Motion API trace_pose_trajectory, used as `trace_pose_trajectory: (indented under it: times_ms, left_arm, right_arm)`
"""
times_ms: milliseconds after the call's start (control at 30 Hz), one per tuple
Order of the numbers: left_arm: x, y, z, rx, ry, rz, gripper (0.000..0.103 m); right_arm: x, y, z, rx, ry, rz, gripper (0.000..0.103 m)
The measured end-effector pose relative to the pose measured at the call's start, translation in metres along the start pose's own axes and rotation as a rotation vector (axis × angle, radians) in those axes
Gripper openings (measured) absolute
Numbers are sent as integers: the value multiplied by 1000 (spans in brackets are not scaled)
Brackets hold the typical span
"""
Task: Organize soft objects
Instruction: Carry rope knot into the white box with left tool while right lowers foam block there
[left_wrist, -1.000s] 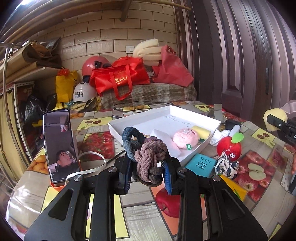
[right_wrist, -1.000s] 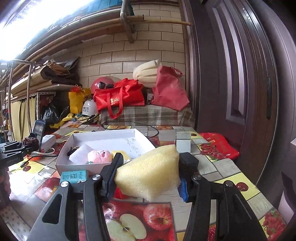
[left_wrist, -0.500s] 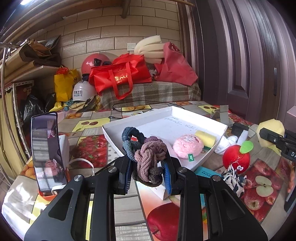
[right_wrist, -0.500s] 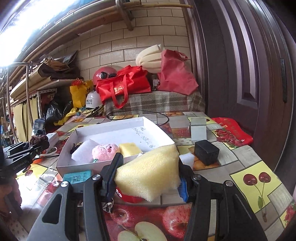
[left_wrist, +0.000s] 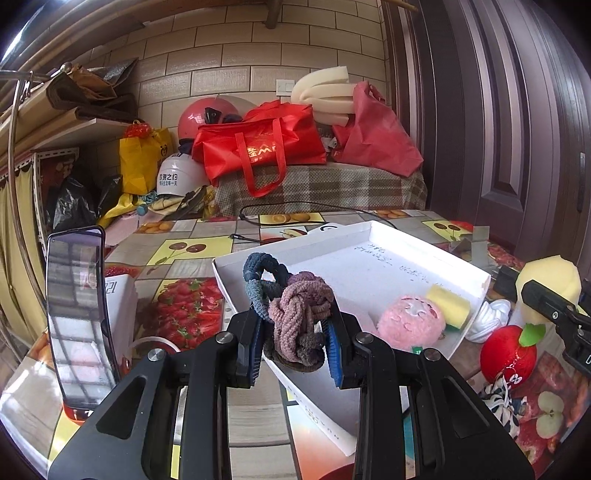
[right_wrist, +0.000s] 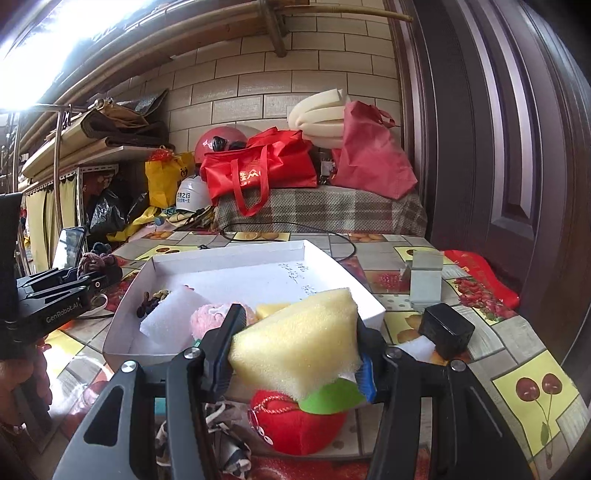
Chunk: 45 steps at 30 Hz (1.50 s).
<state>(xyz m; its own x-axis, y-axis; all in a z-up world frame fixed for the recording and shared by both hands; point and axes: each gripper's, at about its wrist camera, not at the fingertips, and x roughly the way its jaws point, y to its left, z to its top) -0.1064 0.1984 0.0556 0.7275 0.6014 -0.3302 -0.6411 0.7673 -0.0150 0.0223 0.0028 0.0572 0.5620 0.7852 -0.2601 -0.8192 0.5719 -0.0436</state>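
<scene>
Now you've carried both loads closer to the white box (left_wrist: 373, 236): left tool (left_wrist: 295, 347) pinching knotted hair ties (left_wrist: 295, 314), right tool (right_wrist: 295, 354) pinching yellow sponge (right_wrist: 299, 343), both near release.

Your left hand-held gripper (left_wrist: 295, 347) is matte black with triangular cut-outs, silver screws and blue finger pads; your right hand-held gripper (right_wrist: 295, 354) matches. White "GenRobot.AI" lettering marks the left one's side.
</scene>
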Motion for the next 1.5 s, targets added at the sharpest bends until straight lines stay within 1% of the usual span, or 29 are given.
trace_pose_trajectory:
  times_ms: [367,600,667,767,867,933,1000,1033,1100,1167,1233,1267,1300,1333,1367,1400,1433,1467,1500]
  left_arm:
    - [24,5,8,-21,13,22,28]
    - [42,8,14,-37,30,23,28]
    - [46,8,15,-40,38,29,28]
    - [52,10,16,-45,53,29,28]
    - [57,13,17,-58,66,23,27]
    - [59,15,17,-70,76,18,27]
    - [60,17,18,-80,78,14,27]
    - [61,16,19,-81,77,12,27]
    - [63,13,20,-67,74,10,27]
    - [64,5,21,-28,69,8,28]
    - [64,-3,22,18,63,-2,29]
    - [64,-6,22,33,59,-1,33]
    - [63,-8,22,39,54,6,47]
    - [62,-7,22,37,48,16,59]
    - [62,-2,22,15,48,39,77]
    - [63,4,22,-15,51,38,93]
    - [64,11,22,-43,57,34,100]
    - [64,16,22,-67,59,31,103]
    - [64,19,22,-82,59,29,103]
  right_arm:
    - [27,27,11,-27,-14,37,53]
    - [52,39,17,-41,13,51,53]
    - [60,38,19,-36,29,34,53]
    - [70,26,22,11,49,-22,54]
    - [80,4,23,110,80,-67,54]
    - [85,-10,21,182,107,-74,54]
    - [86,-16,20,216,109,-70,54]
    - [86,-14,21,208,99,-62,54]
    - [84,-1,24,150,76,-52,54]
    - [85,16,26,82,56,-30,54]
    - [88,30,28,32,50,-10,57]
    - [90,36,29,15,46,-10,67]
    - [93,40,30,3,51,-4,82]
    - [96,43,30,-6,60,-13,89]
    - [97,44,30,-12,65,-24,94]
    - [97,44,30,-12,66,-25,97]
    - [97,41,31,-1,59,-27,100]
    - [95,38,30,15,52,-27,103]
    - [94,35,30,28,46,-25,103]
